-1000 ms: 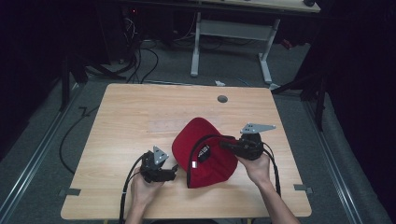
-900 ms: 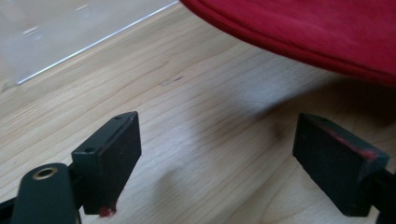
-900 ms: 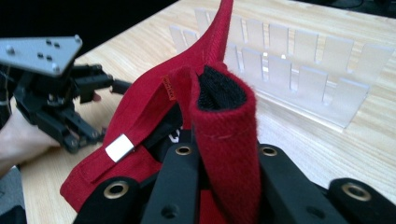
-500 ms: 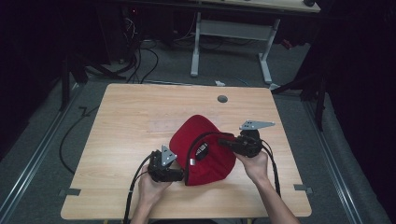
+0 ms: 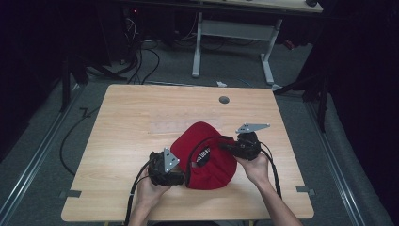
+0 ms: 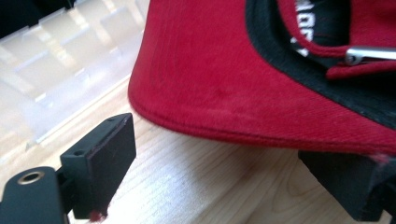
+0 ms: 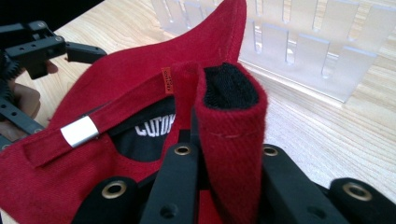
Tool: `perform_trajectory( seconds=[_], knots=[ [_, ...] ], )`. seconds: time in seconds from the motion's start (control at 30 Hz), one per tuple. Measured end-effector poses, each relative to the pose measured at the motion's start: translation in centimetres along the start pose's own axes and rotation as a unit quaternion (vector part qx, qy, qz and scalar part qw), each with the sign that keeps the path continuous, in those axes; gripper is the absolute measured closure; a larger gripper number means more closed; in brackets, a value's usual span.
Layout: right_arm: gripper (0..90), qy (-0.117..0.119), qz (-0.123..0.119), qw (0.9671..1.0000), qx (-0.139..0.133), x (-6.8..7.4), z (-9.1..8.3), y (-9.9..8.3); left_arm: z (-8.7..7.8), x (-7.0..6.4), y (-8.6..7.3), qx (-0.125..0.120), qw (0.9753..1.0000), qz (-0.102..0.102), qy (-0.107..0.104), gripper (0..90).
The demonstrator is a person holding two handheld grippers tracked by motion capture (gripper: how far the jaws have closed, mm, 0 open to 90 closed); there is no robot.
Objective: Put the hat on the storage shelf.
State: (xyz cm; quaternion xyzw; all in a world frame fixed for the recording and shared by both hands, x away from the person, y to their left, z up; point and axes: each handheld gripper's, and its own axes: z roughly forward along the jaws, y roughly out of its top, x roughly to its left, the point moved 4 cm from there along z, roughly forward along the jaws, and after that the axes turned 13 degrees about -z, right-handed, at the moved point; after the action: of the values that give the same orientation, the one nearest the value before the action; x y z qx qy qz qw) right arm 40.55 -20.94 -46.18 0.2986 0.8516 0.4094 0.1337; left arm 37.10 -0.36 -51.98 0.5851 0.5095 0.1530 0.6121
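Note:
A red cap [image 5: 207,157] with a black inner band lies on the near middle of the wooden table [image 5: 136,117]. My right gripper [image 5: 227,145] is at its right side. In the right gripper view that gripper [image 7: 226,154] is shut on a folded piece of the cap's [image 7: 140,74] rim, red cloth with black lining. My left gripper [image 5: 180,175] sits at the cap's near left edge. Its jaws [image 6: 219,156] stand open on either side of the cap's [image 6: 243,70] lower edge, which rests over the right-hand jaw. A metal strap buckle [image 7: 79,131] shows at the cap's back.
A clear plastic rack [image 6: 60,60] stands on the table just beyond the cap; in the right gripper view the rack [image 7: 303,51] is at the upper right. A round cable hole [image 5: 224,100] is near the table's far edge. A desk frame and cables stand on the floor behind.
My left gripper has slid right, up to the cap's edge. The right gripper stays shut on the cap's rim and has barely shifted.

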Motion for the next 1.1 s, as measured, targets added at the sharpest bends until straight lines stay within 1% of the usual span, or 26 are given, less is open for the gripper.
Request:
perform_trajectory(
  seconds=[0.07, 0.13, 0.17, 0.2, 0.27, 0.3, 0.37, 0.4, 0.43, 0.47, 0.5, 0.53, 0.57, 0.6, 0.63, 0.67, 0.77, 0.8, 0.83, 0.9, 0.93, 0.97, 1.0, 1.03, 1.07, 1.1],
  knots=[
    [84.7, 0.003, 0.002, 1.0, 0.003, 0.0, 0.0, 0.0, -0.1, -0.2, 0.0, -0.007, 0.9999, 0.014, -0.004, 12.3],
    [84.7, 0.005, 0.003, 1.0, 0.007, 0.0, 0.1, -0.1, -0.1, -0.4, -0.1, -0.004, 0.9997, 0.025, -0.004, 13.1],
    [84.7, 0.006, 0.004, 0.9999, 0.008, 0.0, 0.2, -0.1, -0.1, -0.4, -0.1, -0.002, 0.9994, 0.034, -0.004, 13.1],
    [84.7, 0.012, 0.008, 0.9999, 0.01, 0.1, 0.2, -0.2, -0.1, -0.5, -0.1, -0.002, 0.9993, 0.036, -0.005, 13.2],
    [84.7, 0.013, 0.007, 0.9998, 0.012, 0.1, 0.2, -0.2, -0.2, -0.7, -0.1, 0.002, 0.9992, 0.04, -0.006, 13.2],
    [84.6, 0.015, 0.007, 0.9998, 0.014, 0.1, 0.2, -0.2, -0.2, -0.7, -0.1, 0.003, 0.9992, 0.039, -0.008, 13.3],
    [84.4, 0.029, 0.01, 0.9995, 0.012, 0.0, 0.4, -0.4, 0.0, -0.5, -0.4, 0.013, 0.9993, 0.033, -0.006, 13.7],
    [84.4, 0.037, 0.017, 0.9991, 0.012, 0.0, 0.5, -0.5, 0.1, -0.3, -0.6, 0.013, 0.9996, 0.026, -0.005, 14.1],
    [84.4, 0.037, 0.017, 0.9991, 0.012, 0.0, 0.5, -0.5, 0.1, -0.3, -0.6, 0.013, 0.9996, 0.026, -0.005, 14.2],
    [84.4, 0.053, 0.026, 0.9982, 0.01, -0.2, 0.8, -0.8, 0.1, -0.2, -0.7, 0.014, 0.9995, 0.027, -0.005, 14.8],
    [84.4, 0.053, 0.026, 0.9982, 0.01, -0.2, 0.8, -0.8, 0.1, -0.2, -0.6, 0.009, 0.9996, 0.028, -0.003, 14.8],
    [84.4, 0.062, 0.03, 0.9976, 0.01, -0.2, 1.0, -0.9, 0.0, -0.2, -0.6, 0.009, 0.9993, 0.037, -0.001, 15.6],
    [84.3, 0.075, 0.033, 0.9966, 0.01, -0.1, 1.2, -1.0, -0.1, -0.4, -0.4, 0.007, 0.9993, 0.036, -0.008, 16.5],
    [84.3, 0.084, 0.033, 0.9958, 0.012, 0.1, 1.4, -1.2, -0.2, -0.6, -0.2, 0.007, 0.9993, 0.033, -0.014, 20.7],
    [84.3, 0.083, 0.032, 0.996, 0.012, 0.2, 1.5, -1.2, -0.2, -0.8, 0.0, 0.006, 0.9992, 0.036, -0.017, 21.2],
    [84.2, 0.076, 0.031, 0.9966, 0.01, 0.3, 1.4, -1.2, -0.3, -0.9, 0.1, 0.007, 0.9991, 0.039, -0.016, 23.1],
    [83.9, 0.076, 0.033, 0.9965, 0.006, 0.3, 1.3, -1.2, -0.4, -1.0, 0.1, 0.009, 0.999, 0.039, -0.023, 26.1],
    [83.6, 0.077, 0.031, 0.9966, 0.004, 0.3, 1.3, -1.2, -0.4, -1.0, 0.0, 0.011, 0.9988, 0.042, -0.023, 29.4],
    [83.1, 0.076, 0.028, 0.9967, 0.004, 0.3, 1.3, -1.2, -0.4, -1.0, -0.1, 0.011, 0.9989, 0.04, -0.023, 32.3],
    [81.6, 0.073, 0.022, 0.9971, -0.001, 0.3, 1.3, -1.2, -0.5, -1.0, 0.0, 0.011, 0.9992, 0.025, -0.03, 40.2],
    [80.9, 0.073, 0.022, 0.9971, -0.004, 0.3, 1.2, -1.2, -0.6, -1.0, 0.3, 0.009, 0.9992, 0.008, -0.038, 42.2],
    [79.9, 0.076, 0.021, 0.9968, -0.016, 0.2, 1.0, -1.2, -0.9, -1.0, 0.6, 0.013, 0.9987, -0.005, -0.048, 47.0],
    [79.9, 0.076, 0.021, 0.9968, -0.016, 0.2, 1.0, -1.2, -0.9, -1.0, 0.6, 0.013, 0.9987, -0.005, -0.048, 49.8],
    [79.6, 0.078, 0.021, 0.9965, -0.021, 0.2, 0.9, -1.1, -1.2, -1.1, 0.8, 0.015, 0.9983, -0.01, -0.055, 49.8],
    [78.5, 0.079, 0.018, 0.9963, -0.03, 0.3, 0.9, -1.0, -1.5, -1.2, 1.0, 0.023, 0.9977, -0.011, -0.062, 56.8],
    [78.5, 0.079, 0.018, 0.9963, -0.03, 0.3, 0.9, -1.0, -1.5, -1.2, 1.0, 0.023, 0.9977, -0.011, -0.062, 58.3]
  ],
)
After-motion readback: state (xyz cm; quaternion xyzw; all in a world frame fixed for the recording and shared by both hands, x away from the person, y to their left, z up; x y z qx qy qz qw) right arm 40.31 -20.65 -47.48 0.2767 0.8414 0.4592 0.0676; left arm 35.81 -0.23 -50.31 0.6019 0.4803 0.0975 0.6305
